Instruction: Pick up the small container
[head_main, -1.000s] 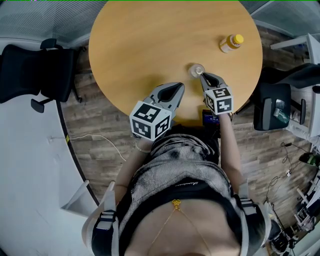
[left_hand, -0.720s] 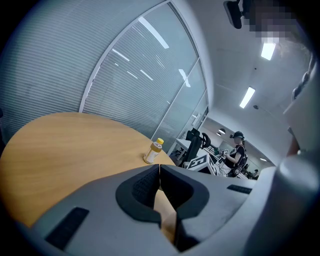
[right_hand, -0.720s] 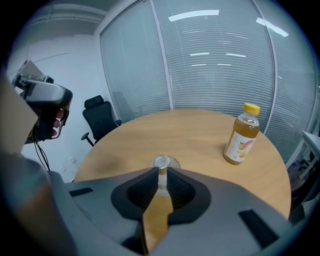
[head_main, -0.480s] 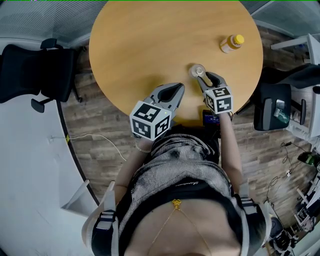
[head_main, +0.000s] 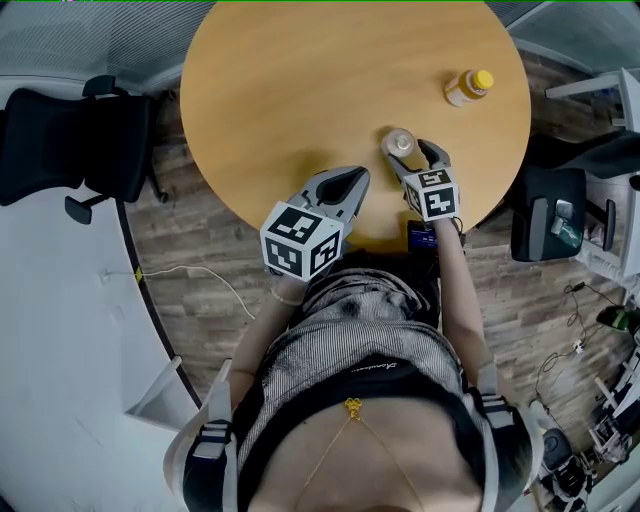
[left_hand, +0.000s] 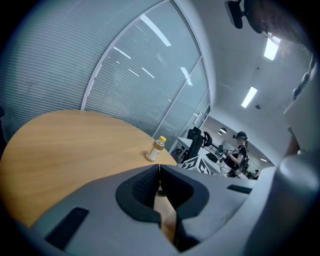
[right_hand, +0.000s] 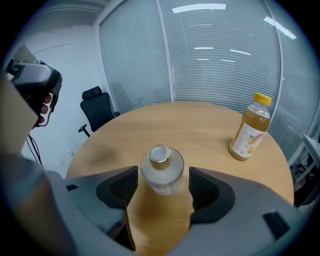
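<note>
At the near right edge of the table (head_main: 300, 80), the container (head_main: 398, 142) stands upright w/ its long axis vertical and its metal cap pointing straight up. Body is frosted and rounded, base flat on the wood.

Right gripper (head_main: 408, 150): jaws are opening, one each side of the container (right_hand: 161, 172). Pads are just beside the body, not pressing on it, w/ a thin gap on both sides. The container is therefore released, not gripped.

Left gripper (head_main: 352, 180): jaws clenched tip to tip in its own view (left_hand: 159, 172), w/ nothing btwn them. It sits over the near table edge, left of the container and apart from it.

A bottle (head_main: 466, 87) w/ a yellow cap stands upright farther back on the right, well apart from the container.
</note>
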